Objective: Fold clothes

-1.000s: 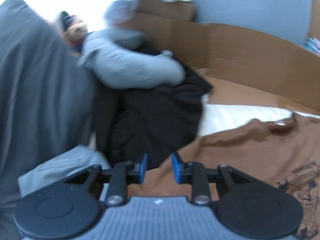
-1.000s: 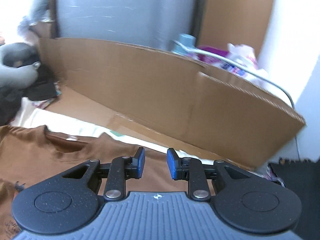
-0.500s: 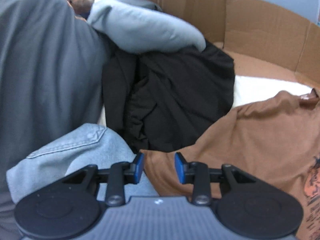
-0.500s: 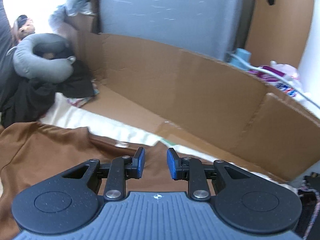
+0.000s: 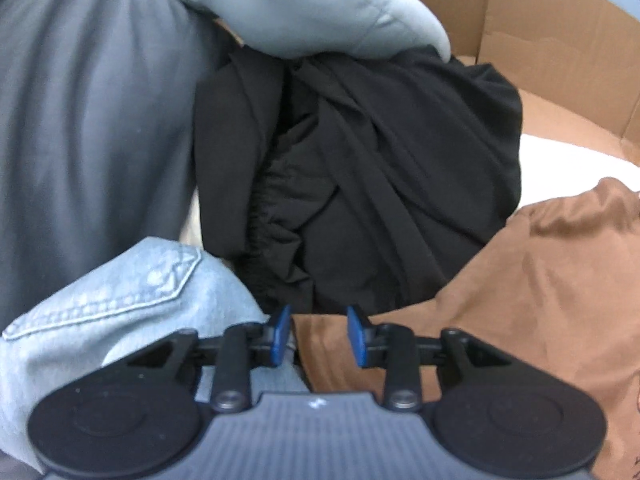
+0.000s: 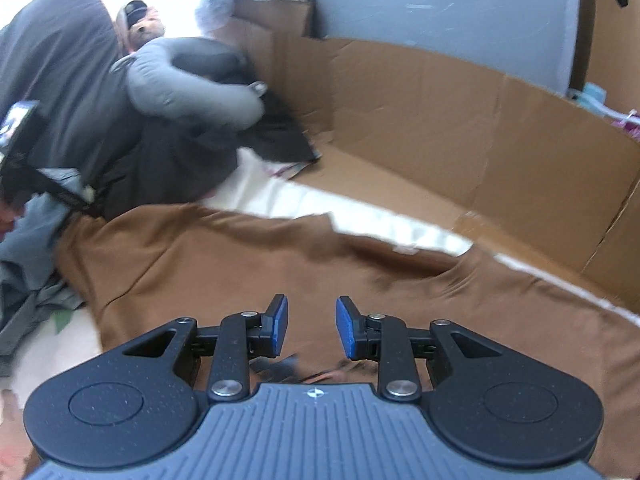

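At the far left of the left wrist view a dark grey pillow (image 5: 80, 120) fills the edge, with a pale grey neck pillow (image 5: 304, 4) resting at the top against it and over a crumpled heap of black clothing (image 5: 360, 184). Below the pillow lies a light blue denim garment (image 5: 132, 300), its pocket flap stitched. The left claw (image 5: 319, 334) hangs just over the seam where the denim meets the edge of the brown T-shirt (image 5: 540, 280); its jaws stand apart, with nothing clamped, and the shirt's edge shows in the gap between the blue pads. Further right the shirt spreads out toward a white sheet (image 5: 560, 160) and a cardboard wall (image 5: 560, 32).

In the right wrist view the brown T-shirt (image 6: 240, 260) lies flat across the bed, beside the black heap and neck pillow (image 6: 192, 80) at upper left. The right claw (image 6: 311, 326) is above the shirt's middle, jaws opening, nothing between them. Cardboard panels (image 6: 460, 120) stand along the right.
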{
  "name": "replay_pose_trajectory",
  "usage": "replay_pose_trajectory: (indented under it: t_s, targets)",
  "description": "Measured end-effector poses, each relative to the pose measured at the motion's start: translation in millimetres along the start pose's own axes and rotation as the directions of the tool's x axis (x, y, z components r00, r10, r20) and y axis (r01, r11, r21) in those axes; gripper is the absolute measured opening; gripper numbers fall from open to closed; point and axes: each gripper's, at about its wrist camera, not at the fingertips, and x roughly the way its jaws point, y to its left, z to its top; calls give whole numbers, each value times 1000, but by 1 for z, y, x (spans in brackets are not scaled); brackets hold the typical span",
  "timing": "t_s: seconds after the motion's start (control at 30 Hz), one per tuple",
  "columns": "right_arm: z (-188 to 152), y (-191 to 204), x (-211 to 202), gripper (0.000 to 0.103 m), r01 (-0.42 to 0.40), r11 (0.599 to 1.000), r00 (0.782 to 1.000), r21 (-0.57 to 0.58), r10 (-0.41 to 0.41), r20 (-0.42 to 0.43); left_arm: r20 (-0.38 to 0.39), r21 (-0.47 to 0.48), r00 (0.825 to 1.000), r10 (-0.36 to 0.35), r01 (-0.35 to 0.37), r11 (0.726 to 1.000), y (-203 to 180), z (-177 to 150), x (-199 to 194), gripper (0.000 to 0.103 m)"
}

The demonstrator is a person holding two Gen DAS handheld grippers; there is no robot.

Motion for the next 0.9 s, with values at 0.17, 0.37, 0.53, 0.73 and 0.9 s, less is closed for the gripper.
replay_pose_trajectory:
  t_s: [0.17, 0.37, 0.53, 0.73, 0.9]
  targets:
    - [-18, 15, -1, 34, -20, 999, 999, 41, 22, -48, -68, 56, 997, 26, -22, 998, -5, -1, 15, 50]
    - [-31, 16, 2, 34, -2, 996, 996, 86, 9, -92, -65, 18, 998, 0, 1, 1000, 10, -8, 18, 16]
    - [-32, 16, 3, 34, 10, 994, 994, 111, 2, -105, -10, -56, 998, -57, 57, 997, 30, -13, -7, 8]
    - [-29, 37, 9, 34, -39, 993, 993, 109, 50, -104, 83, -110, 991, -106, 115, 987, 40, -13, -55, 2]
    - [-25, 58, 17, 34, -82, 993, 990, 87, 92, -109, 138, -127, 981, -138, 156, 980, 44, -7, -82, 2]
